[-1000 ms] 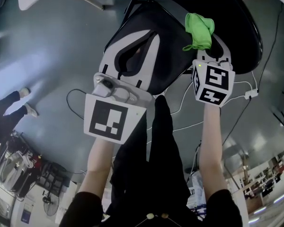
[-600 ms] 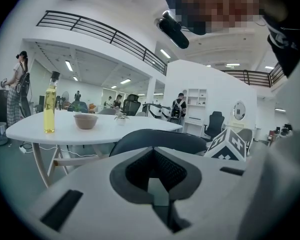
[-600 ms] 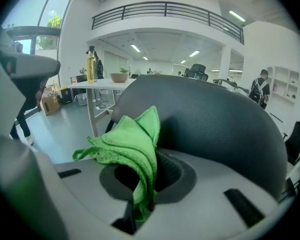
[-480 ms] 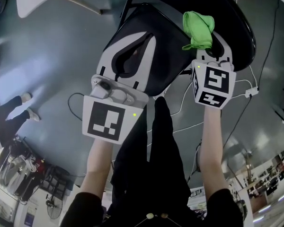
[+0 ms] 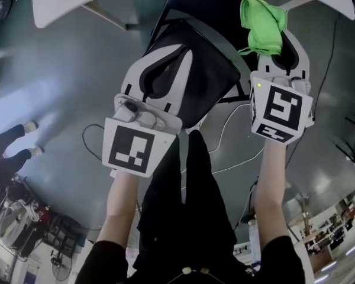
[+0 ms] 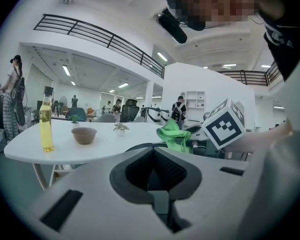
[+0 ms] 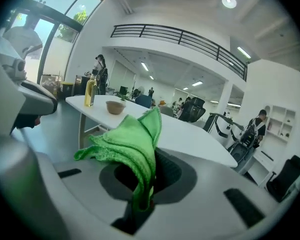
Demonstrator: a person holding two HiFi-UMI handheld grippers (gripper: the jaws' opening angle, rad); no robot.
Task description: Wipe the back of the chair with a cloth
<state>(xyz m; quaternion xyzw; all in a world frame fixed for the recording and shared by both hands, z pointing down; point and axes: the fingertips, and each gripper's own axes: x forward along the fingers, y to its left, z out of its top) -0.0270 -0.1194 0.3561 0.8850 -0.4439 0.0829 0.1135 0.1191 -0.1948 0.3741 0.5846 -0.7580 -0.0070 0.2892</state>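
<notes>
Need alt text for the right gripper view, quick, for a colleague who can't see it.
The right tongs are shut on a green cloth, which stands bunched up above them. Behind it runs a white table with a brown bowl and a bottle of yellow liquid, in an open office.

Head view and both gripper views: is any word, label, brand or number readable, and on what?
No readable text in any view.
Black-and-white marker cube at left and marker cube at right: square patterns only, no letters.
Glass bottle of yellow liquid on the white table: any label too small to tell.
</notes>
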